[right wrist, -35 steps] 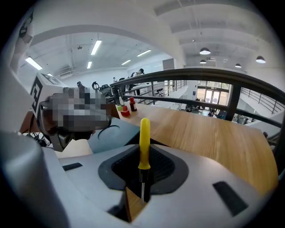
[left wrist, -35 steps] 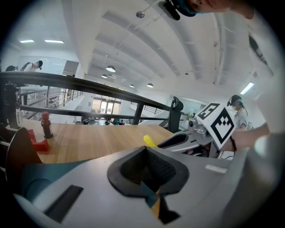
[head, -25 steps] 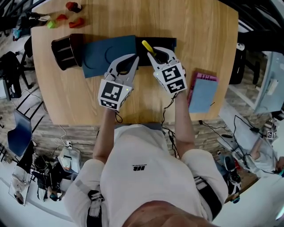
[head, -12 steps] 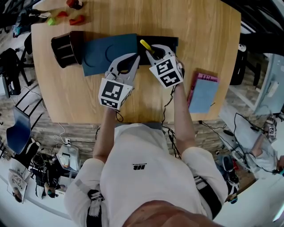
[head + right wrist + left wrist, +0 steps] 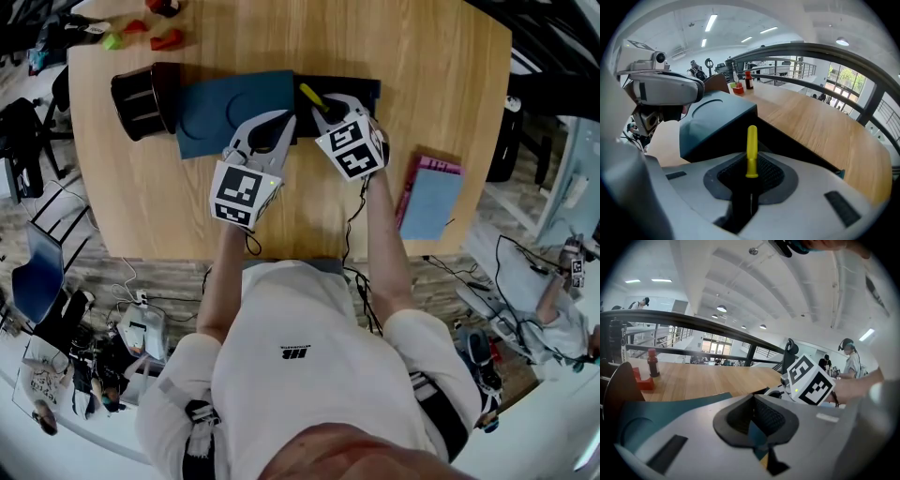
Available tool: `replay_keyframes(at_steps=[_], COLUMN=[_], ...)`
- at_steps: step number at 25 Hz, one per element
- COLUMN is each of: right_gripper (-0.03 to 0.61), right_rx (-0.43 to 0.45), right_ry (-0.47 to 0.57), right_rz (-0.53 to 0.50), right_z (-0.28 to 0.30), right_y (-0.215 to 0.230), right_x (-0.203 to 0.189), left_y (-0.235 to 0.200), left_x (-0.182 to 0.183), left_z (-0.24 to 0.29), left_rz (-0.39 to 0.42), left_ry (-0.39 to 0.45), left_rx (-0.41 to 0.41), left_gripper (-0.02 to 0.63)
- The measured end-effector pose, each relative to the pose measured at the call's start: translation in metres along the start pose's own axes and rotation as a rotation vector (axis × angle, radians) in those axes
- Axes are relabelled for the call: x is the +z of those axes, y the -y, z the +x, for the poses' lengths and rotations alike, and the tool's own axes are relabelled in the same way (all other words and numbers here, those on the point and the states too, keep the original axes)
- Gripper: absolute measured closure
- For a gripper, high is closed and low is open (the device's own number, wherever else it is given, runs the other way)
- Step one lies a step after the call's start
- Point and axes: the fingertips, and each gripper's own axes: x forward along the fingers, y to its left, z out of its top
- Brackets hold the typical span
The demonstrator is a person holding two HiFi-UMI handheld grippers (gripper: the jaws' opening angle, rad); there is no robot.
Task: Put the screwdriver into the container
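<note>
Holding, right gripper (image 5: 323, 101): jaws clamped on the screwdriver (image 5: 751, 149), yellow handle sticking out past the tips.
Screwdriver: over the left end of the black container (image 5: 364, 89), handle tilted away to the far left; contact with it not discernible.
Left gripper (image 5: 287, 119): jaws together, nothing between them, tips at the edge of the teal lid (image 5: 225, 108).
Container: far side of the tabletop (image 5: 281, 206), teal lid adjoining on the left.

A: Setting?
B: Looks like open-plan lab or office hall. Strip lights (image 5: 711, 22) overhead, black railing (image 5: 693, 318) past wooden table (image 5: 441, 56), cable and gear clutter (image 5: 103, 361) on floor, another person (image 5: 851, 362) nearby.
</note>
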Motion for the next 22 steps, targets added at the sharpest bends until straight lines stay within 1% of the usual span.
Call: replay_keyframes(at_steps=[8, 13, 16, 22], right_gripper=[0.517, 0.513, 0.491, 0.482], right_rx=[-0.008, -0.013, -0.016, -0.047], right_ry=[-0.012, -0.014, 0.007, 0.052], right_rz=[-0.01, -0.022, -0.018, -0.018], right_z=[0.006, 0.007, 0.003, -0.016], right_y=[0.001, 0.0, -0.002, -0.004], right_x=[-0.004, -0.003, -0.002, 0.008], left_y=[0.0, 0.002, 0.005, 0.007], left_x=[-0.003, 0.001, 0.002, 0.008], left_z=[-0.001, -0.003, -0.006, -0.013], left_rz=[0.008, 0.011, 0.016, 0.044], left_ry=[-0.02, -0.012, -0.014, 0.005], left_rx=[0.0, -0.005, -0.009, -0.011], left_gripper=[0.604, 0.604, 0.604, 0.604])
